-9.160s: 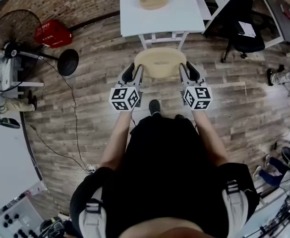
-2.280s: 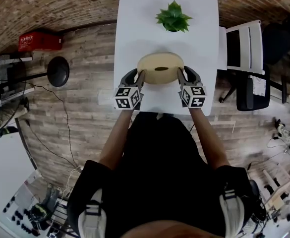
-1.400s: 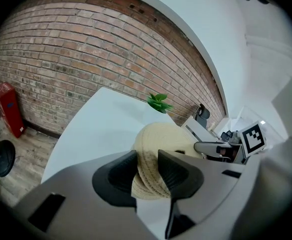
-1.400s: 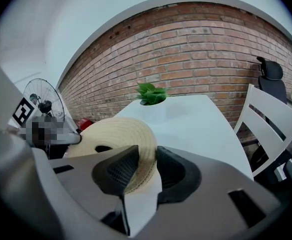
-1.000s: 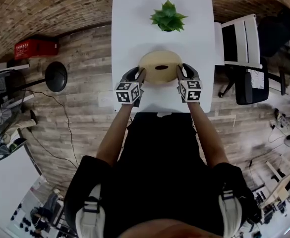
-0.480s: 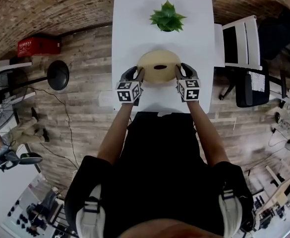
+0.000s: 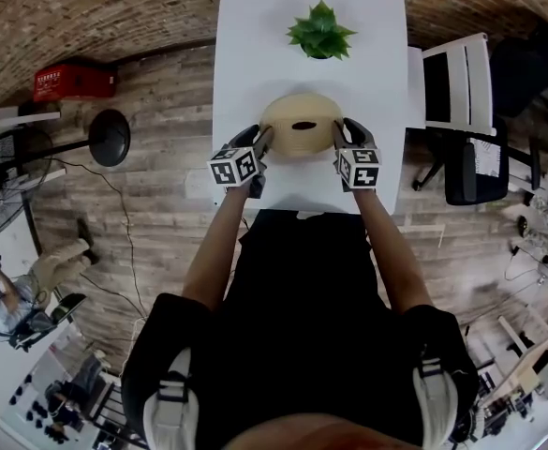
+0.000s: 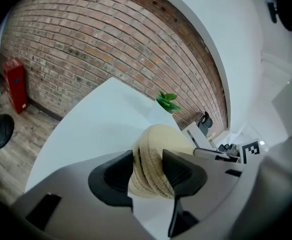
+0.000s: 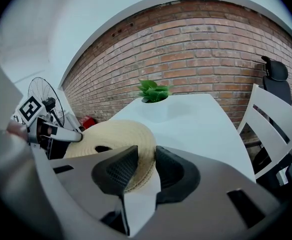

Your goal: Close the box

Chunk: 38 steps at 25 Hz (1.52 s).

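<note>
Round woven straw-coloured box (image 7: pixel 301 125) is sitting on the white worktop (image 7: pixel 255 45) squarely between both hands, the left tongs (image 7: pixel 262 140) having just been opening and standing apart around its near-left rim while the right tongs (image 7: pixel 337 135) are pinching the opposite rim.

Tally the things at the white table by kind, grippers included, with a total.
Round tan woven box: 1
Green potted plant: 1
Handheld grippers: 2 (left gripper, jaws just opened round the box rim; right gripper, clamped on it)
Total: 4
</note>
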Each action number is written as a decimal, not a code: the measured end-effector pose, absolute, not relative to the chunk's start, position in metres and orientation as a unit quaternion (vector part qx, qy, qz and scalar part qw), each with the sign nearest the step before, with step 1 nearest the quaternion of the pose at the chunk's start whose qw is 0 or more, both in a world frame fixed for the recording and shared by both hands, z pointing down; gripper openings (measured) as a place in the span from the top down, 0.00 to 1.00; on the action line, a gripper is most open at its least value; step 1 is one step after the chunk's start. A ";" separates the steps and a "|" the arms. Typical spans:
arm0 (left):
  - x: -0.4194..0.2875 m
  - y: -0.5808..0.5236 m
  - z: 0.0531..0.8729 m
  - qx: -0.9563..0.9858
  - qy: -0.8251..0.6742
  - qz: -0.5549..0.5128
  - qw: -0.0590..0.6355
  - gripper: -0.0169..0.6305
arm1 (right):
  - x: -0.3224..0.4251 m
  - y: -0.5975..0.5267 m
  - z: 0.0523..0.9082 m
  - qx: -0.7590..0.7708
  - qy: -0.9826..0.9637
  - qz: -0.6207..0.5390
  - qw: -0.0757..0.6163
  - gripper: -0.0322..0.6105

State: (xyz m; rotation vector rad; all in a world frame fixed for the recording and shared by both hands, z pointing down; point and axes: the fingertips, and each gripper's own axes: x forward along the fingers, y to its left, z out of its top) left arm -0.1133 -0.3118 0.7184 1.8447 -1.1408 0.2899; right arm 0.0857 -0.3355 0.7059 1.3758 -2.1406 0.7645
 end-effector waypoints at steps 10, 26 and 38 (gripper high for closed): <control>-0.112 -0.312 0.721 0.751 -0.422 0.068 0.503 0.67 | 0.085 -0.335 0.705 0.502 -0.783 0.288 0.230 0.79; -0.111 -0.310 0.721 0.778 -0.406 0.089 0.471 0.67 | 0.079 -0.331 0.702 0.494 -0.789 0.271 0.245 0.79; -0.112 -0.310 0.722 0.793 -0.406 0.115 0.439 0.67 | 0.078 -0.330 0.703 0.485 -0.796 0.253 0.259 0.78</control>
